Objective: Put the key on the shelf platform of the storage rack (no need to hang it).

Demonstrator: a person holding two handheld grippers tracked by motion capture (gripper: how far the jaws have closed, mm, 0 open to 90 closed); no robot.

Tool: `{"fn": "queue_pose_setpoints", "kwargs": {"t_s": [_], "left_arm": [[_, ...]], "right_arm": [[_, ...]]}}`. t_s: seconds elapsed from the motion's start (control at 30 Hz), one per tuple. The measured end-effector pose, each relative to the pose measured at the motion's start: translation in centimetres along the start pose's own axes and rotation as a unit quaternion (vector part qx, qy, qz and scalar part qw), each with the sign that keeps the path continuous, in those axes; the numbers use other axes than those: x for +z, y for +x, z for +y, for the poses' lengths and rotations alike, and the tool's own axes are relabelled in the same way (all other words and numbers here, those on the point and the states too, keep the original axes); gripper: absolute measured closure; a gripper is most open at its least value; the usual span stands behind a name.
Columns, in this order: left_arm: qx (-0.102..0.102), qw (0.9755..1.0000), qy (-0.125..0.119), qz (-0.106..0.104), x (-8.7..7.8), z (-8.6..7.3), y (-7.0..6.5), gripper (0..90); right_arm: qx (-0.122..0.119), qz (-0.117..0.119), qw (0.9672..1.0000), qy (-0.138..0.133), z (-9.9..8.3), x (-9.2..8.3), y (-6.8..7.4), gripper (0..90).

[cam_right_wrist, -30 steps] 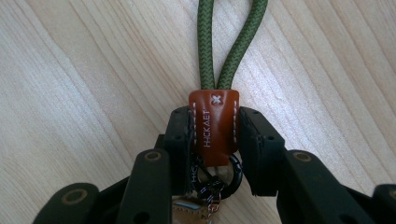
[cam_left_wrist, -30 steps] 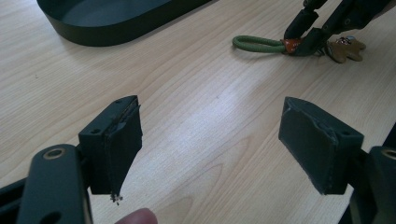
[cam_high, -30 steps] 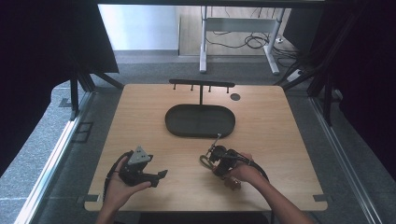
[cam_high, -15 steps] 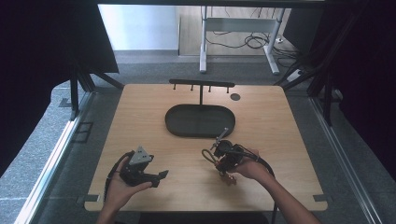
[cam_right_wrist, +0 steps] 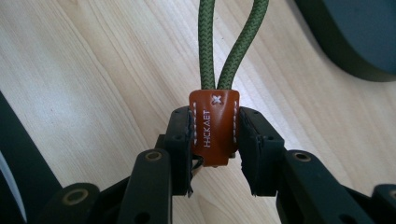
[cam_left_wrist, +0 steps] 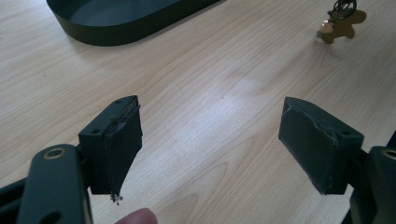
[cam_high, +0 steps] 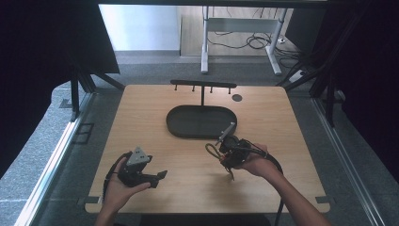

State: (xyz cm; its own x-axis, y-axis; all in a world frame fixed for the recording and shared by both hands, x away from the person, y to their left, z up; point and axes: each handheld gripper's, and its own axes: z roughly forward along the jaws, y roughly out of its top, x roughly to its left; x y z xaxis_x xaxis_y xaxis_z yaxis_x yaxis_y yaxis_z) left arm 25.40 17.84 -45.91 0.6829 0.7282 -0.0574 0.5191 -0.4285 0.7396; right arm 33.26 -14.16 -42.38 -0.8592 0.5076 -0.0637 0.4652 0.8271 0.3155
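Clamping the brown leather tab (cam_right_wrist: 214,133) of a keychain w/ a green braided cord loop (cam_right_wrist: 227,44), the right gripper (cam_right_wrist: 215,149) has its two black jaws pressed on the tab's sides, cord running up and away from the pads. In the high view the right gripper (cam_high: 231,151) sits just in front of the black oval tray (cam_high: 201,121), near its right end, w/ the cord loop (cam_high: 212,151) sticking out to its left and something small hanging below it. Grip on the stitched tab rather than the cord makes sense: flat and stiff, so the pads get purchase, and the loop stays free and open, prob. for hooking over a peg. The black T-shaped rack w/ small pegs (cam_high: 203,85) stands behind the tray at the far edge of the light wooden table (cam_high: 291,141), so that's the likely target, though the tray could be too; can't tell which. Left gripper (cam_high: 141,170) rests in the person's left hand near the front-left of the table, well apart from the tray. Its jaws stand wide apart w/ nothing between them, seen in the left gripper view (cam_left_wrist: 210,135), aimed across bare wood toward the tray (cam_left_wrist: 126,18). A small brown gingerbread-man charm (cam_left_wrist: 340,25) shows far off there, prob. dangling from the same keychain.
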Motion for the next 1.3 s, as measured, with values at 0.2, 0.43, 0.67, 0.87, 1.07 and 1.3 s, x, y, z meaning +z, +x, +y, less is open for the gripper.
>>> {"fn": "queue_pose_setpoints", "kwargs": {"t_s": [0.2, 0.43, 0.67, 0.87, 1.07, 1.3], "left_arm": [[-0.001, 1.0000, 0.000, 0.000, 0.0, 0.0, 0.0, 21.7], [-0.003, 1.0000, -0.001, 0.001, -0.1, -0.1, 0.2, 21.7], [-0.003, 1.0000, -0.001, 0.001, -0.1, -0.1, 0.2, 21.7], [-0.005, 1.0000, -0.002, 0.001, -0.1, -0.1, 0.3, 21.7], [-0.004, 1.0000, -0.001, 0.000, -0.1, -0.1, 0.3, 21.7], [-0.003, 1.0000, -0.001, 0.000, -0.1, -0.1, 0.2, 21.7]], "right_arm": [[-0.007, -0.006, 1.0000, -0.004, 0.4, -0.7, -0.2, 66.5], [-0.014, -0.009, 0.9998, -0.001, 0.9, -1.3, -0.2, 66.5], [-0.012, -0.002, 0.9999, -0.009, 1.5, -2.0, -0.6, 66.5], [-0.009, -0.007, 0.9999, -0.009, 2.0, -2.4, -1.1, 66.5], [-0.013, -0.010, 0.9998, -0.009, 2.5, -2.9, -1.4, 66.5], [-0.011, -0.014, 0.9998, -0.007, 3.3, -3.3, -1.9, 66.5]]}}
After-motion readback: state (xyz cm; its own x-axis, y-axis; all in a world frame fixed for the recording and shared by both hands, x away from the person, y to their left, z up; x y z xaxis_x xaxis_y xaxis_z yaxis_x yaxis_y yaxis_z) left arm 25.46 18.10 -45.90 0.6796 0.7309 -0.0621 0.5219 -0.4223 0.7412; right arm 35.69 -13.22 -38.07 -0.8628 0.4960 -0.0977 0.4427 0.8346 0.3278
